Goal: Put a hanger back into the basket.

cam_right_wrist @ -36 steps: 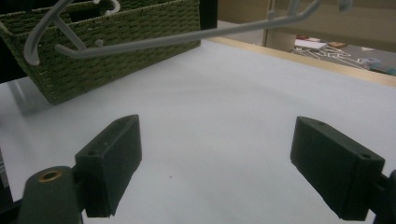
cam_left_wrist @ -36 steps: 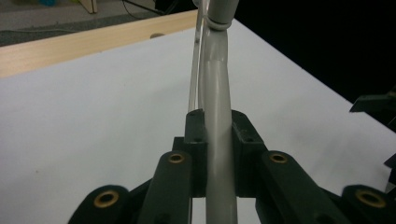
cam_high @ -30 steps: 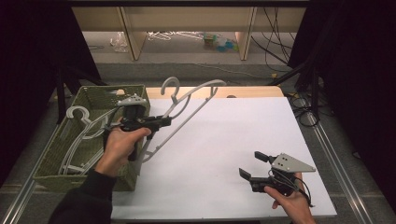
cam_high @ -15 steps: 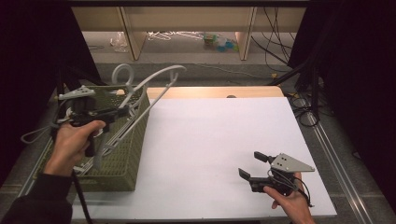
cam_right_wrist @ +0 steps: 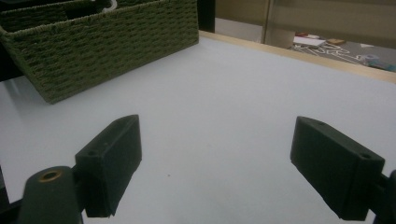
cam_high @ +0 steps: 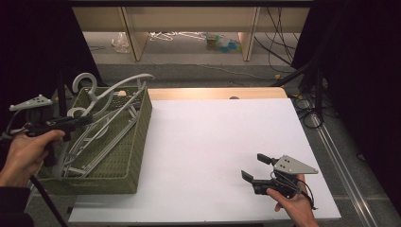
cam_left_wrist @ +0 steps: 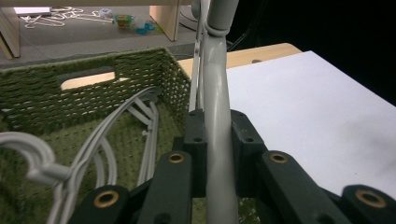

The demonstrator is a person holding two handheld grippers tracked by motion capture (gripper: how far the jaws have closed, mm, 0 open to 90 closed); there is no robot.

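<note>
My left gripper (cam_high: pixel 88 118) (cam_left_wrist: pixel 217 128) is shut on the grey bar of a pale plastic hanger (cam_high: pixel 124 83) (cam_left_wrist: pixel 215 88). It holds the hanger above the green woven basket (cam_high: pixel 138 142) (cam_left_wrist: pixel 56 100) at the table's left end. The hanger's hook curls up at the far left, over the basket's back corner. Several more pale hangers (cam_high: pixel 90 144) (cam_left_wrist: pixel 100 149) lie inside the basket. My right gripper (cam_high: pixel 254 167) (cam_right_wrist: pixel 224 154) stands open, with nothing between its jaws, low over the white table top (cam_high: pixel 217 142) near the front right. The right gripper view also has the basket (cam_right_wrist: pixel 93 42) at its upper left.
A wooden strip (cam_high: pixel 213 93) runs along the table's far edge. Beyond it are shelf legs and loose hangers on the floor (cam_high: pixel 175 35). Cables and dark stands (cam_high: pixel 307 104) crowd the right side. The white top spans the space between the basket and my right gripper.
My left hand has carried the hanger leftward, from above the table's left part to above the basket. The right hand and its gripper have not moved.
</note>
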